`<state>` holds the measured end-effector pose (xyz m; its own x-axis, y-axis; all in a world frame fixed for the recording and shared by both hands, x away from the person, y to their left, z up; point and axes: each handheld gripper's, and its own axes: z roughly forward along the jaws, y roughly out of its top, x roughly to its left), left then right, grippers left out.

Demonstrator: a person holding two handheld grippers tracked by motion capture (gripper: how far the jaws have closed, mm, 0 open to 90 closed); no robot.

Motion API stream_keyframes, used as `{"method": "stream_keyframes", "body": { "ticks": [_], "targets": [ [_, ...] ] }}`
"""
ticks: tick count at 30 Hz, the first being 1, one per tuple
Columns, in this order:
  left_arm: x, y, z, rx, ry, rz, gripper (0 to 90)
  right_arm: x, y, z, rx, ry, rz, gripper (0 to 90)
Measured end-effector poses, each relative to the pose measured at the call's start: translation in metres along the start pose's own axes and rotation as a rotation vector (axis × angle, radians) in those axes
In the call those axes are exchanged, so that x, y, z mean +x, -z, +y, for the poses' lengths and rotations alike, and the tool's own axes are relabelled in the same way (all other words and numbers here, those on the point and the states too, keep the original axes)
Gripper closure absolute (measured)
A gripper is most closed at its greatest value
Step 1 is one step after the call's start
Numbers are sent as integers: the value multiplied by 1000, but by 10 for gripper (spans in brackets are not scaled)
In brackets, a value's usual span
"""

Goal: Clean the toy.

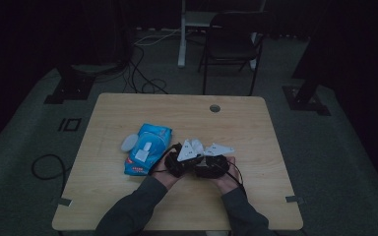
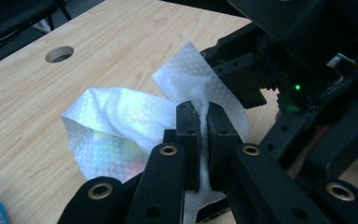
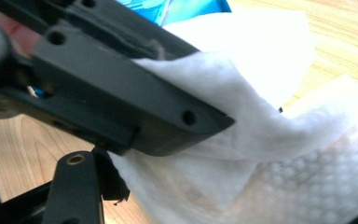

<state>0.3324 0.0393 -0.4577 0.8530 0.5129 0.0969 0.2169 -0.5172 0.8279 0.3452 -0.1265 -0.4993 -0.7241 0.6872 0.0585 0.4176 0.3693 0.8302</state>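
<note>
Two grippers meet over the wooden counter: the left gripper clenched on a white embossed wipe, the right gripper's jaws unclear.

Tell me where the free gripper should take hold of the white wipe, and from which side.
Grip the loose puffed fold of the wipe lying on the table, coming from the side opposite the left gripper, which already pinches one raised edge; that fold stands clear and unobstructed.

Dim lab or studio: wooden desk with grommet hole, floor cables, folding chair, stand bases.
</note>
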Motion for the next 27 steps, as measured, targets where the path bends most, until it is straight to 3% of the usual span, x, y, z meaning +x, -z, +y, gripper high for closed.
{"method": "stream_keyframes", "body": {
  "ticks": [17, 22, 27],
  "targets": [
    [4, -13, 8, -31, 37, 17, 868, 1, 3, 0, -12, 2, 9, 347],
    [8, -11, 9, -50, 62, 50, 868, 1, 5, 1, -19, 11, 15, 347],
    [19, 2, 6, -73, 101, 109, 869, -1, 6, -1, -18, 13, 9, 347]
  ]
}}
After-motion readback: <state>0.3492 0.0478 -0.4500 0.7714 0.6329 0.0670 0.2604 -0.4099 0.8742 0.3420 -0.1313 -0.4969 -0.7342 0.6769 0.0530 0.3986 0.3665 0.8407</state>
